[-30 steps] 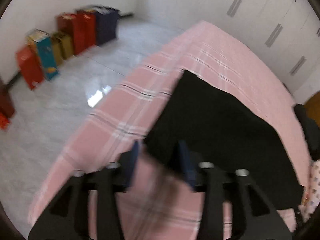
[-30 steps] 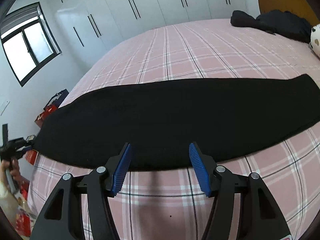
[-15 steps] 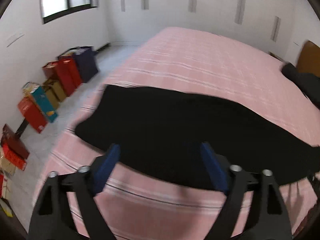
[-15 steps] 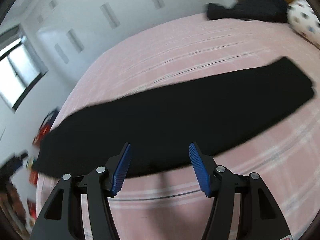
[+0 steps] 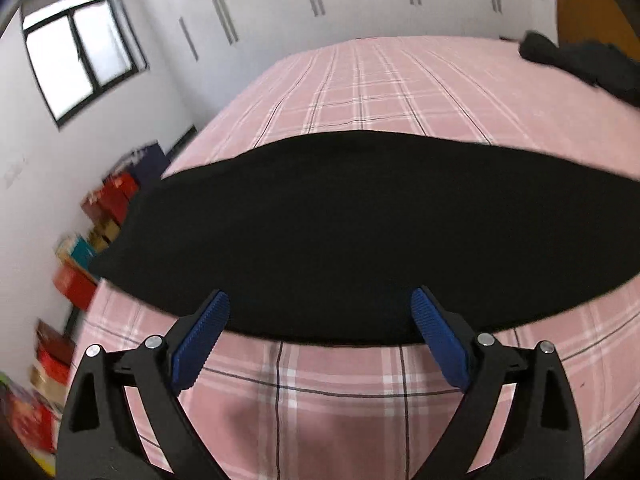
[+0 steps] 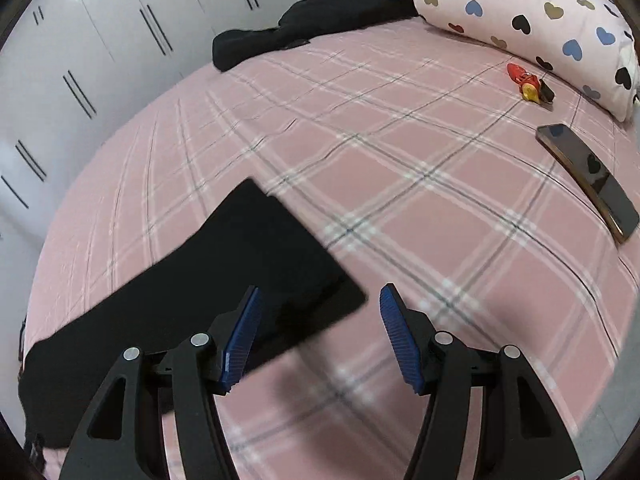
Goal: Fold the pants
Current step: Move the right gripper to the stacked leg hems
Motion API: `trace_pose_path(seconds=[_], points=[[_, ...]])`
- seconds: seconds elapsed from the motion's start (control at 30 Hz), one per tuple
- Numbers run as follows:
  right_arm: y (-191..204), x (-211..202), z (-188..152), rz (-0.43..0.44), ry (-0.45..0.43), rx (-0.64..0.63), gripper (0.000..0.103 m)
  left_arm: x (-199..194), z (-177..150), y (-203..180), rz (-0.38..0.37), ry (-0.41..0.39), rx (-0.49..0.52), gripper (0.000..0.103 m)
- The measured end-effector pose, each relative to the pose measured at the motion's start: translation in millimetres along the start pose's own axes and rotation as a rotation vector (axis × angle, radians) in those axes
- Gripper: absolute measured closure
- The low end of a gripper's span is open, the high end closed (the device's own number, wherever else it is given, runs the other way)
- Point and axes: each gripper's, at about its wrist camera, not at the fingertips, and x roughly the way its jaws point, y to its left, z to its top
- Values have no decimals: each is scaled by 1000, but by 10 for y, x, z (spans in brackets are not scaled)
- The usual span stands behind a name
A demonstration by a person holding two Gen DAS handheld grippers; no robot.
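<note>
- Left wrist view: pants [image 5: 360, 232] lie lengthwise-doubled across the pink plaid bed [image 5: 380, 80]; left gripper [image 5: 320, 336] spread wide, empty.
- Right wrist view: right gripper [image 6: 320, 336] agape, empty, near the pants' end; crosswise folds apparently remain.

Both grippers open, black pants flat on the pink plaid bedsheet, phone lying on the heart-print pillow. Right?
One error: the dark rectangular phone is not on the white heart-print pillow; the right wrist view shows it flat on the pink plaid bedsheet, apart from the pillow. The rest holds: left gripper and right gripper are open, and the black pants lie flat.
</note>
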Motion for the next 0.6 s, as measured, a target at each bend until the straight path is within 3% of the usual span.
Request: trace_pose_path(seconds=[0.07,0.1,0.13,0.17,0.3,0.33,0.4,0.43,0.53,0.6], points=[[110,103,9,-16,1,-63,45,19,-28,-40,-5,-3,18,12],[154,122,-5,-21,-1,-94,55,29,-35,-71,-5,0,27,12],[193,168,-8,-40,6,-131,77,44,-45,-112,-5,2,34,12],[197,220,3,-60,16,-156,91,58,-50,-143,-3,6,40,12],[166,-70,27,-18,-77,-150,93,63,-69,-183,-6,8,48,11],[135,-39,16,-28,-72,-150,93,69,-79,-192,-8,10,49,11],[46,226,-66,-66,36,-174,91,101,-100,-194,-13,25,47,11],[50,205,-91,-66,10,-185,91,94,-96,-176,-19,31,44,11],[125,32,-81,-68,1,-155,73,112,-113,-149,-34,49,34,11],[160,-104,-110,-52,-22,-142,69,142,-116,-143,-34,64,33,11]])
